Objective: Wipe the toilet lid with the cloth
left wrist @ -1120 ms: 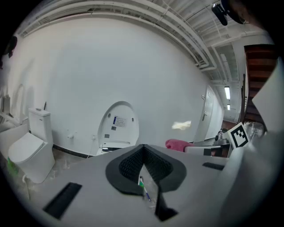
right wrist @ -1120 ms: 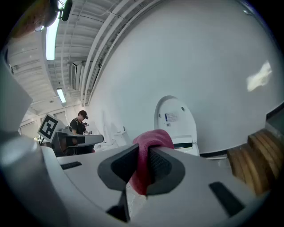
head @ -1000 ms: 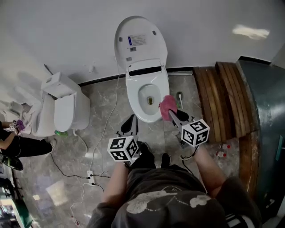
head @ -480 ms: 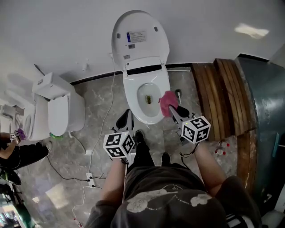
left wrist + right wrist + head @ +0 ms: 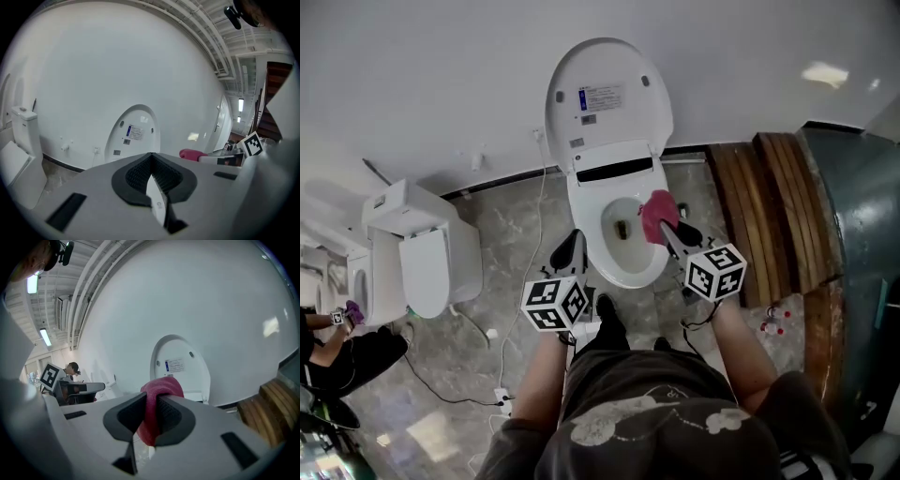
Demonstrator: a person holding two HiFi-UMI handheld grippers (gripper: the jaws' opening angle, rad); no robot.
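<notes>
A white toilet stands against the wall with its lid (image 5: pixel 609 94) raised upright; a printed label is stuck on the lid's inner face (image 5: pixel 136 133) (image 5: pixel 180 365). The bowl (image 5: pixel 623 244) is open below it. My right gripper (image 5: pixel 661 223) is shut on a pink cloth (image 5: pixel 656 214) (image 5: pixel 157 401) and hangs over the bowl's right rim. My left gripper (image 5: pixel 569 253) is shut with nothing in it, just left of the bowl's front. In the left gripper view the cloth (image 5: pixel 193 153) shows at the right, and the left gripper (image 5: pixel 151 176) has its pads together.
A second white toilet (image 5: pixel 422 253) stands at the left with its lid down. Wooden planks (image 5: pixel 769 216) lean at the right beside a dark green panel (image 5: pixel 862 244). Cables and a power strip (image 5: pixel 502 398) lie on the marble floor. A person (image 5: pixel 337 352) sits at the far left.
Both grippers have moved forward toward the toilet. The right one with the cloth went from the bowl's front right to over its right rim; the left one came up beside the bowl.
</notes>
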